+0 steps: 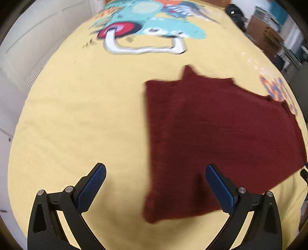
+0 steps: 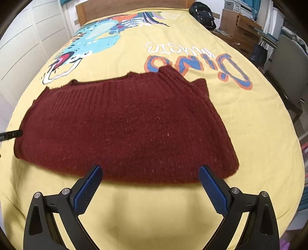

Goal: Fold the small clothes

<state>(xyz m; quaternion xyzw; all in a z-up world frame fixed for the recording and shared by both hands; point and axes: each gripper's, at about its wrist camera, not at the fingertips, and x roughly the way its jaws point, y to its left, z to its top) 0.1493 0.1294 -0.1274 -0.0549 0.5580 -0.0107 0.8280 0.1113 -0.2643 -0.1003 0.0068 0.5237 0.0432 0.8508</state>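
A dark red knitted sweater (image 2: 125, 125) lies flat, folded, on a yellow bedspread (image 2: 154, 211). It also shows in the left wrist view (image 1: 221, 138), blurred, to the right of centre. My left gripper (image 1: 156, 171) is open and empty above the sweater's near left corner. My right gripper (image 2: 150, 171) is open and empty above the sweater's near edge. The tip of the left gripper (image 2: 11, 134) shows at the sweater's left end in the right wrist view.
The bedspread carries a dinosaur print (image 2: 92, 40) and lettering (image 2: 202, 65). A wooden headboard (image 2: 115, 7) and a black backpack (image 2: 204, 14) are at the far end. White cupboards (image 2: 21, 48) stand left; wooden drawers (image 2: 240, 27) and a grey chair (image 2: 288, 67) stand right.
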